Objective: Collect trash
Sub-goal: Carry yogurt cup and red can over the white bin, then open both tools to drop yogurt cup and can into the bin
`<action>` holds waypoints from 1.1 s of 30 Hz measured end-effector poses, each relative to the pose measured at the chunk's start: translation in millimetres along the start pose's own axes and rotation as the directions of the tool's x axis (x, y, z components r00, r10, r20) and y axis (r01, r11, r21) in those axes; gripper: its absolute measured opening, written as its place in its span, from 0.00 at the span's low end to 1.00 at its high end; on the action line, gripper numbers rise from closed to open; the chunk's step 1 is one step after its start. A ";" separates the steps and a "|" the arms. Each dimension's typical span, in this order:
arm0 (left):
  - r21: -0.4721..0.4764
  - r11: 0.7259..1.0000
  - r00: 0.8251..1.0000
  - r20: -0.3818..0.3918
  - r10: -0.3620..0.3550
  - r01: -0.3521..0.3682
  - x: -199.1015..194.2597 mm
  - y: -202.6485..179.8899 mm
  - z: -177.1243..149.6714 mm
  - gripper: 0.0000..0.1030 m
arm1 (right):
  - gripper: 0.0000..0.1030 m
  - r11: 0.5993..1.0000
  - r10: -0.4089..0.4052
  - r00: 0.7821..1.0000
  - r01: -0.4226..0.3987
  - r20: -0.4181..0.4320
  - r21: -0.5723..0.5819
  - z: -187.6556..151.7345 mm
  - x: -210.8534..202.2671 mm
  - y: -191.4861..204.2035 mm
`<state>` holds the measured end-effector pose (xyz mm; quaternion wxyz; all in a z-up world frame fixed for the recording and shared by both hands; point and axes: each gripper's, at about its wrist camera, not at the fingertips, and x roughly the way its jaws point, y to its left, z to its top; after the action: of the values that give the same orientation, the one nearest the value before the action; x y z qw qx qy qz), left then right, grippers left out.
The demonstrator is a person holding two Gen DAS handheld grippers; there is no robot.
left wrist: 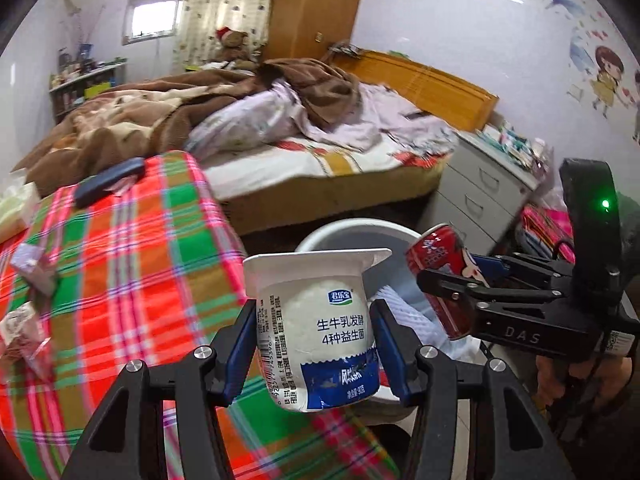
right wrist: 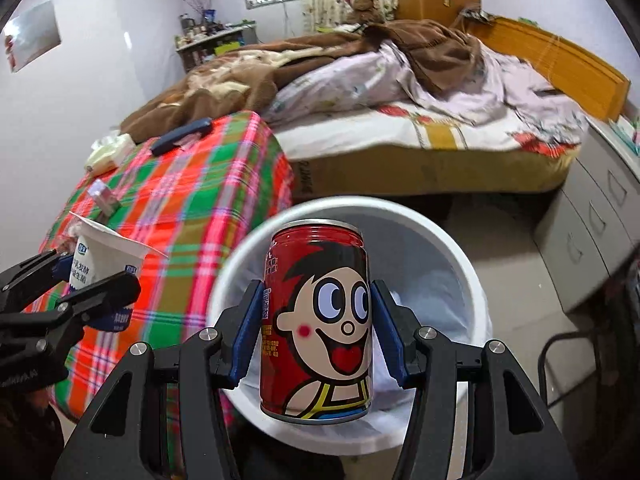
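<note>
Left tool [left wrist: 314, 344] grips yogurt cup [left wrist: 316, 320]; right tool [right wrist: 316, 320] grips can [right wrist: 316, 320], seemingly over bin [right wrist: 440, 216].

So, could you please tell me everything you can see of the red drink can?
The red can is a small metal drink can with a silver rim and a printed cartoon boy's face: big eyes, open smile, yellow top. It stands roughly upright, looks undented, and is clamped at mid-height between the blue pads of the right tongs, held in the air over the white bin. Nothing else touches it.
</note>
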<state>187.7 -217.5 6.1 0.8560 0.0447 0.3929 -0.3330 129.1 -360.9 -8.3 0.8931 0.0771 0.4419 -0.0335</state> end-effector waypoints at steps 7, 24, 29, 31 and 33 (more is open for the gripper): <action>0.029 0.999 0.996 -0.074 -0.039 0.042 40.0 -25.4 -4.8 0.54 | 0.53 0.999 -0.026 0.999 0.027 -0.043 0.025 -8.0 10.5 -23.9; 0.015 0.999 0.992 -0.115 -0.045 0.047 72.9 -33.6 -5.1 0.63 | 0.54 0.998 -0.025 0.996 0.030 -0.080 0.060 -14.5 23.5 -42.8; 0.010 0.999 0.993 -0.109 -0.045 0.046 70.4 -33.4 -4.6 0.63 | 0.58 0.997 -0.025 0.998 0.029 -0.054 0.069 -11.9 16.2 -42.7; 0.021 0.999 0.994 -0.101 -0.028 0.031 66.5 -33.5 -4.7 0.63 | 0.58 0.998 -0.027 0.999 0.030 -0.045 0.063 -10.8 13.7 -40.2; 0.015 1.000 0.995 -0.092 -0.026 0.028 60.8 -31.3 -5.3 0.63 | 0.58 0.998 -0.024 0.999 0.027 -0.036 0.064 -9.7 11.5 -38.3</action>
<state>193.9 -272.5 -34.5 0.8320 0.0616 0.4298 -0.3452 123.5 -397.0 -27.4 0.8816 0.1009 0.4574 -0.0578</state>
